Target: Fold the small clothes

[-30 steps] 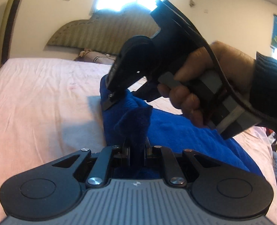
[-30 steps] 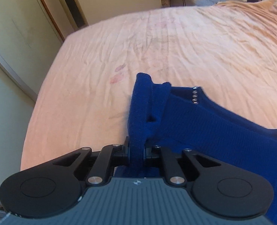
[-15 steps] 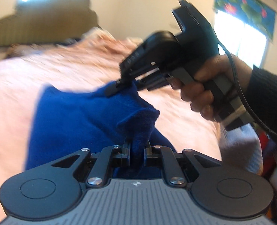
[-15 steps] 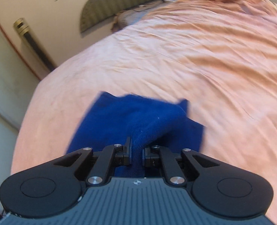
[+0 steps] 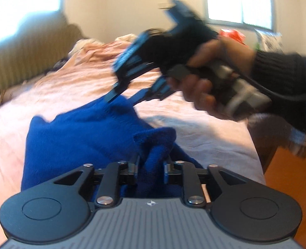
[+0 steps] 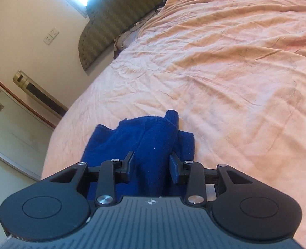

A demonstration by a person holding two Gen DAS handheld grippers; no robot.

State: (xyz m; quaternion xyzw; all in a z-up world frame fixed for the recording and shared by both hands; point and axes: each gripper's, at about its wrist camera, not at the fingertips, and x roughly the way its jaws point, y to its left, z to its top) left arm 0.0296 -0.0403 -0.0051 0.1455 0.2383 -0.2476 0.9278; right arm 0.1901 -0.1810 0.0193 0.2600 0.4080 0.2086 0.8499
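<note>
A blue knitted garment (image 5: 80,141) lies bunched on the pink bed sheet (image 5: 194,128). A raised fold of it stands between the fingers of my left gripper (image 5: 150,166), whose jaws are spread and no longer pinch it. In the left wrist view my right gripper (image 5: 121,101), blurred and held by a hand (image 5: 204,95), hovers just over the garment's far edge with its jaws apart. In the right wrist view the right gripper (image 6: 151,164) is open, and the blue garment (image 6: 153,137) lies on the sheet (image 6: 235,83) beneath and between its fingers.
A striped padded headboard (image 6: 111,20) stands at the far end of the bed, with crumpled bedding (image 5: 94,45) near it. The bed's right edge drops to an orange floor (image 5: 287,176). A wall with a socket plate (image 6: 51,36) runs along the left side.
Both grippers swung the garment over and down onto the sheet. The right gripper's jaws opened and let the cloth go. The left gripper's jaws have widened around the fold.
</note>
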